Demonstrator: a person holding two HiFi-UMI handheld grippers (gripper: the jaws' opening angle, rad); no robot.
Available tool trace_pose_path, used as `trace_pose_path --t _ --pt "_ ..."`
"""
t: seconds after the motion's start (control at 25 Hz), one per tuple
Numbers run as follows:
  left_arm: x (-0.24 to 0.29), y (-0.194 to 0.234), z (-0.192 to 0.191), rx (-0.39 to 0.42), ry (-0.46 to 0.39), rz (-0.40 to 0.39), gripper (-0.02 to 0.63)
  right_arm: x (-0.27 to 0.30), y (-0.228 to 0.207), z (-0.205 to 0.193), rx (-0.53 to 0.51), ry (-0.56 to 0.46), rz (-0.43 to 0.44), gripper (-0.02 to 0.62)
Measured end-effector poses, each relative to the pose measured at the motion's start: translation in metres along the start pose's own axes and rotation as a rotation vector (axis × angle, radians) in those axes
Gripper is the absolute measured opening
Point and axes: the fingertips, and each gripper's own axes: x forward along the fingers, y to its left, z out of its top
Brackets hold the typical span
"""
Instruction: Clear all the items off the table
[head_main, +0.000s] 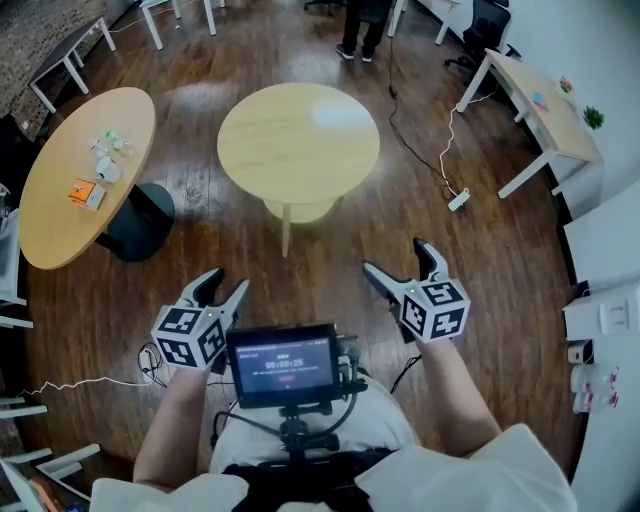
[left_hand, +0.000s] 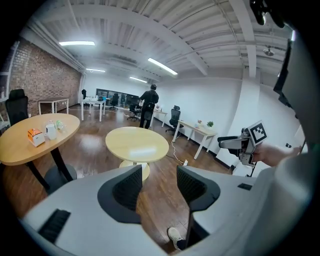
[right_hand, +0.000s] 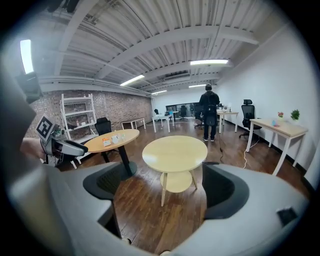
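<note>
Small items sit on the oval counter (head_main: 55, 225) at far left, too small to identify. They are an orange box (head_main: 86, 192) with an unreadable label, a white object (head_main: 108, 171) just beyond it, and pale greenish bits (head_main: 112, 142) farther on. The left gripper (head_main: 226, 283) and right gripper (head_main: 395, 256) are held near, well apart from the counter. Both sets of jaws are apart, with only wood floor (head_main: 330, 270) between them. A round table (head_main: 298, 140) stands ahead. Text on the chest-mounted screen (head_main: 283, 362) is illegible. A person (head_main: 360, 25) at the far end is cut off by the frame.
</note>
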Motion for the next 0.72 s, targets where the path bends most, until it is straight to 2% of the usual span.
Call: trace_pose_path --t 0.16,0.72 --pt "0.016 -0.015 0.004 0.01 0.013 0.03 0.224 0.005 -0.027 -0.007 0.0 0.009 0.027 0.517" --pt "0.061 -0.057 0.008 -0.009 0.037 0.13 0.224 0.023 -0.069 -0.004 -0.109 0.038 0.178 0.517"
